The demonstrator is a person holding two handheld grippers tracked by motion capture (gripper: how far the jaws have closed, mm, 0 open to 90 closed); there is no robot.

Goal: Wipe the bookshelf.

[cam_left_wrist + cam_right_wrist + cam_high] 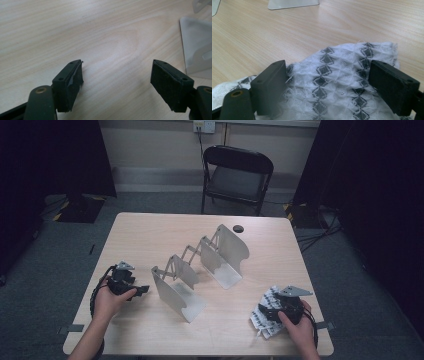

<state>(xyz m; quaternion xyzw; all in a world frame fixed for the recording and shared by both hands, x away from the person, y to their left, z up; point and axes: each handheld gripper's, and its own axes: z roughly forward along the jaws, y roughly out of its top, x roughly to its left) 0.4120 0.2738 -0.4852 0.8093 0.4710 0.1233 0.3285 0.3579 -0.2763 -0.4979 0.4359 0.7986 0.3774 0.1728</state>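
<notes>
Cloth (337, 82), white w/ dark diamond weave & frayed edge, lies bunched on the table (150, 235) at the near right corner, under the R gripper (280, 312). In the right gripper view its jaws straddle the bunch, wide apart; pads look beside the fabric, not pinching, so released, likely lined up to grab the raised fold where there's thickness to bite. Cloth's long axis: hard to call, crumpled; in the high view it seems to run roughly near-to-far along the table's right edge, pattern stripes going away from the gripper cam. L gripper (131, 287) sits low at the near left, jaws apart over bare wood w/ nothing between, prob. parked out of the way. Folding metal rack (200, 267) stands mid-table between the two, well apart from the cloth, its long axis diagonal near-left to far-right.
</notes>
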